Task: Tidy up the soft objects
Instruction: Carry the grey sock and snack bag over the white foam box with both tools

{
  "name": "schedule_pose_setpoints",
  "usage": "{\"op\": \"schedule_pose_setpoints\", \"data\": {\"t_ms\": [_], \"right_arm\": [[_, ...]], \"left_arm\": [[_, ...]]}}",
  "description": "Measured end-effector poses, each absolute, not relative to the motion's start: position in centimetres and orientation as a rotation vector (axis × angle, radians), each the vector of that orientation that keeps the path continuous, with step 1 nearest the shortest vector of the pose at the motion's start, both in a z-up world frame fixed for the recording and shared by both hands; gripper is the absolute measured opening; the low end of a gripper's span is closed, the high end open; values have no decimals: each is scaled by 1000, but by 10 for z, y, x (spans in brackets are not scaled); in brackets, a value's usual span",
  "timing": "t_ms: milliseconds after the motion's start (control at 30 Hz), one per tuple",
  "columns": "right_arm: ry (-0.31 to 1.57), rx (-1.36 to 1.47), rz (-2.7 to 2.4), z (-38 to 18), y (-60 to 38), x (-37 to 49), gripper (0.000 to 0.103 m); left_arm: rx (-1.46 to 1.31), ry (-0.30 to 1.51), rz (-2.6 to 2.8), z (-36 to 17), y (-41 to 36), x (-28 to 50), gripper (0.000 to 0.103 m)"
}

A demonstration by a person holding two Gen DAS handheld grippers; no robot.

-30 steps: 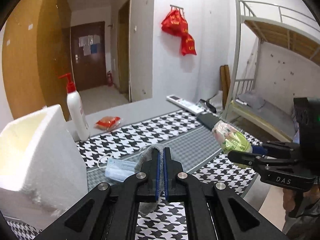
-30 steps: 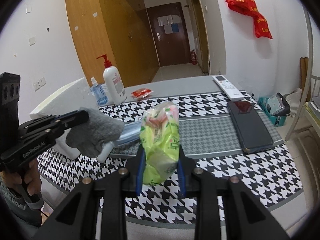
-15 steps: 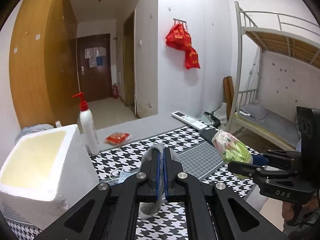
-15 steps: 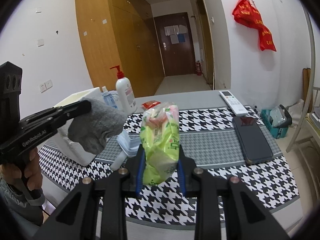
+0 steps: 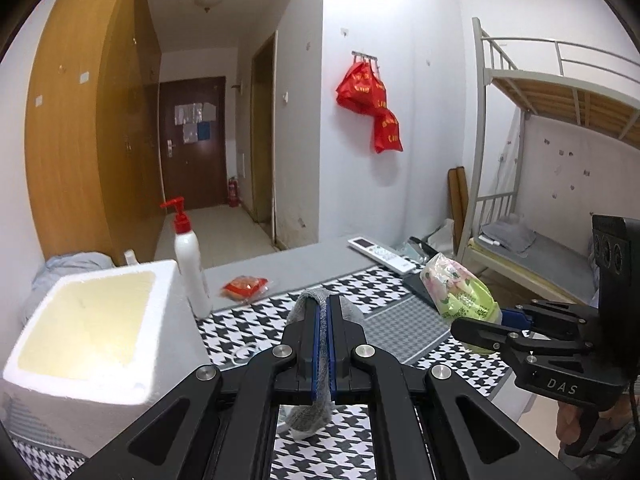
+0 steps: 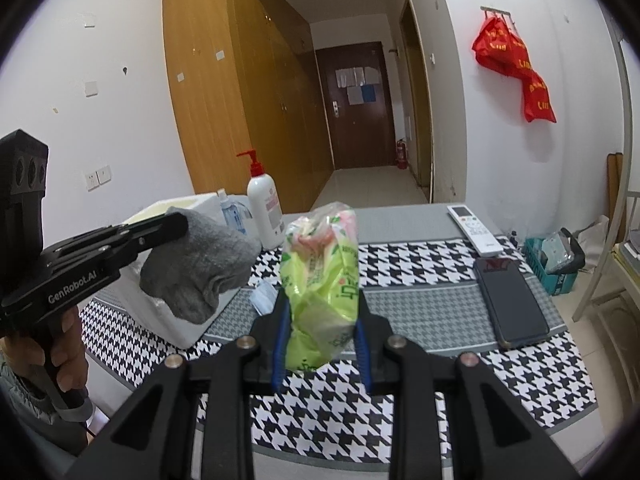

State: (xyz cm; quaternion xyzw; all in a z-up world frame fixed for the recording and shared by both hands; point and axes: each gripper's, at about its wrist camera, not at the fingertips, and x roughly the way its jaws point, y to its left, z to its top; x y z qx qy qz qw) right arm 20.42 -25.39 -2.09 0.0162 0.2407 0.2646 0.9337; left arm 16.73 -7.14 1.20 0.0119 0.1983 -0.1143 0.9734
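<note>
My left tongs (image 5: 325, 344) pinch a grey sock (image 6: 200, 268) flat while my right tongs (image 6: 320, 344) squeeze a green soft pack (image 6: 320, 276), both lifted clear of the tabletop (image 6: 420, 304) beside the foam box (image 5: 92, 332) at its left edge, ready for dropping in

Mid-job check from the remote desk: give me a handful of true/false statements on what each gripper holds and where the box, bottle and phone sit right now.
1. The left gripper is shut on a grey sock. True.
2. The right gripper holds a red snack packet. False: it is shut on a green tissue pack; the red packet lies on the table.
3. The white foam box is open at the top. True.
4. The pump bottle lies on its side. False: it stands upright beside the box.
5. The phone lies flat on the houndstooth cloth. True.
</note>
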Motion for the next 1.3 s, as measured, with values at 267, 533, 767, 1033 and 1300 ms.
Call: {"op": "schedule_pose_setpoints", "data": {"t_ms": [267,533,767,1033,1300], "right_arm": [[458,42,539,-12,-239,200,33],[418,29,544,-2,-221,187,33],[387,19,556,9,-208,184,33],[381,-12,600,16,-188,193,33],[372,-12,640,20,-175,199,33]], "left_arm": [[37,384,-236,20,-58,161,3],[42,332,-238,30,-43,147,3],[30,291,-215,41,-30,143,3],[20,283,-183,49,-15,152,3],[15,269,-124,56,2,153,3]]}}
